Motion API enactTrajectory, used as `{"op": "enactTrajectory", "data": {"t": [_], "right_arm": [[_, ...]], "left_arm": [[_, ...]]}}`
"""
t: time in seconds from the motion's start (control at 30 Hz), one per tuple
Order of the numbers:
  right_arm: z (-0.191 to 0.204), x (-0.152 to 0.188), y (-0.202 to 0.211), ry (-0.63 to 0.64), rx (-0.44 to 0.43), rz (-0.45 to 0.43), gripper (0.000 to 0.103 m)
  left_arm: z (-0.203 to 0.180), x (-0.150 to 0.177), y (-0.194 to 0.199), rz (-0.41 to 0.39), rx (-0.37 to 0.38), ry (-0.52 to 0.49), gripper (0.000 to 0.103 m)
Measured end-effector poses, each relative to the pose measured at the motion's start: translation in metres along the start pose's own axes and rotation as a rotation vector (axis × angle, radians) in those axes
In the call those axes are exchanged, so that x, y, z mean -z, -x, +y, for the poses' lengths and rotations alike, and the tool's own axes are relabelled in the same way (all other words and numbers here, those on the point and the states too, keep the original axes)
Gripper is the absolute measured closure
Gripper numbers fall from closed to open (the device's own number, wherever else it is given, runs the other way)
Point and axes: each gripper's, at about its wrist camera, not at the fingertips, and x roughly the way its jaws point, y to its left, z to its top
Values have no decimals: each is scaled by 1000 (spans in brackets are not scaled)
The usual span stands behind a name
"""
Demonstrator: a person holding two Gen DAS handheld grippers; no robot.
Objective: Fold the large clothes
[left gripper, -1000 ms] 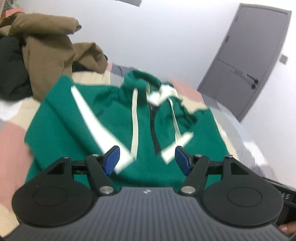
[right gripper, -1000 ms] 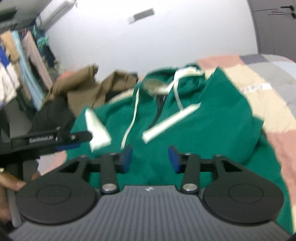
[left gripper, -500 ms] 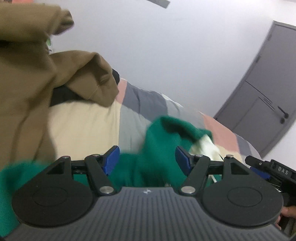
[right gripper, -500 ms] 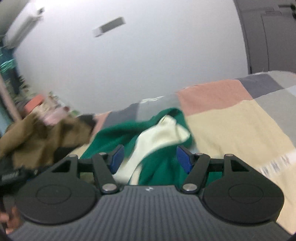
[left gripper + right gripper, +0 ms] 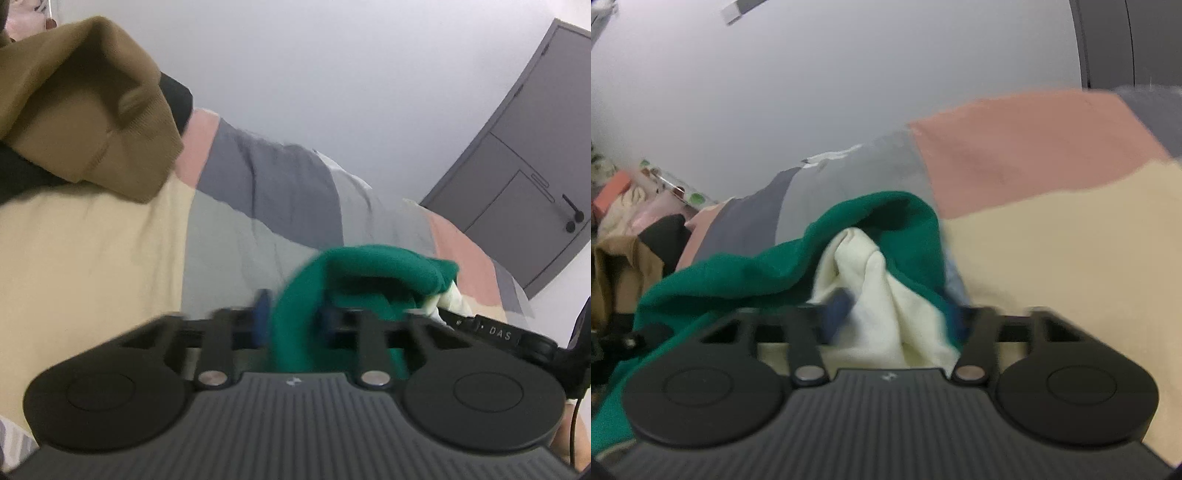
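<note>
Two hand-held grippers grip one green hoodie (image 5: pixel 373 269) on the bed (image 5: pixel 96 236), near its far end. Left hand-held gripper (image 5: pixel 291 321): fingers closed on a green fold. Right hand-held gripper (image 5: pixel 897 314): fingers pressed against a bunch of cream lining (image 5: pixel 882 295) and green cloth; motion blur prevents confirming a full clamp. Gripping at two points likely keeps the hood edge taut for folding. Brown clothing (image 5: pixel 81 122) lies heaped at the far left, apart from the hoodie.

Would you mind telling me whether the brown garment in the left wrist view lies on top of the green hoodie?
No, the brown garment lies at the upper left on the patchwork bedspread, apart from the green hoodie.
</note>
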Motion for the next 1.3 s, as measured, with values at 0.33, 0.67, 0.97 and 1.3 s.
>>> {"op": "enactTrajectory", "data": {"t": [0.33, 0.67, 0.97, 1.3], "right_arm": [[57, -2, 132, 258, -26, -343, 82], [98, 68, 333, 450, -60, -563, 82], [97, 207, 432, 543, -109, -525, 82], [74, 306, 433, 424, -157, -170, 80]], "left_arm": [[-49, -2, 114, -117, -73, -151, 100], [-94, 81, 288, -163, -85, -182, 100], [-74, 216, 375, -113, -88, -110, 99], [-39, 313, 430, -113, -52, -27, 99]]}}
